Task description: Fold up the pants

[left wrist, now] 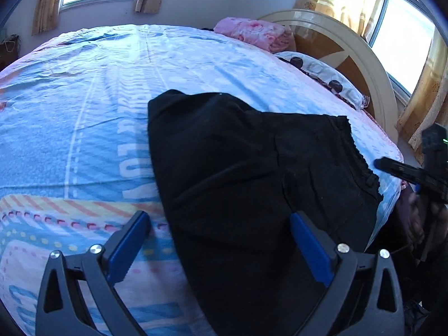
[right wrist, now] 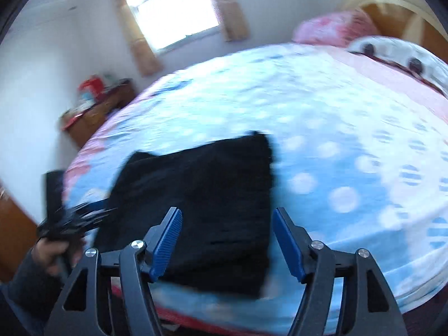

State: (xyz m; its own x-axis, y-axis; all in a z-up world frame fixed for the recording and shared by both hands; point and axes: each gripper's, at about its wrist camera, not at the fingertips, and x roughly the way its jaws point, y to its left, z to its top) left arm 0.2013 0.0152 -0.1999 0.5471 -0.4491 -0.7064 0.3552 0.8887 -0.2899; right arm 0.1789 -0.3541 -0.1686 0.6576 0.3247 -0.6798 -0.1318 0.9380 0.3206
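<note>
Black pants (left wrist: 252, 173) lie folded into a rough rectangle on the blue and pink patterned bed sheet (left wrist: 84, 112), near the bed's front edge. My left gripper (left wrist: 221, 240) is open and empty, just above the pants' near left part. My right gripper (right wrist: 226, 240) is open and empty, hovering over the near edge of the pants (right wrist: 201, 196); this view is motion-blurred. The right gripper also shows in the left wrist view (left wrist: 403, 173) beside the pants' waistband. The left gripper shows blurred in the right wrist view (right wrist: 70, 224).
A pink folded blanket (left wrist: 254, 33) and a patterned pillow (left wrist: 322, 75) lie by the curved headboard (left wrist: 350, 47). Curtained windows are behind. A wooden side table (right wrist: 98, 109) with clutter stands beyond the bed's far side.
</note>
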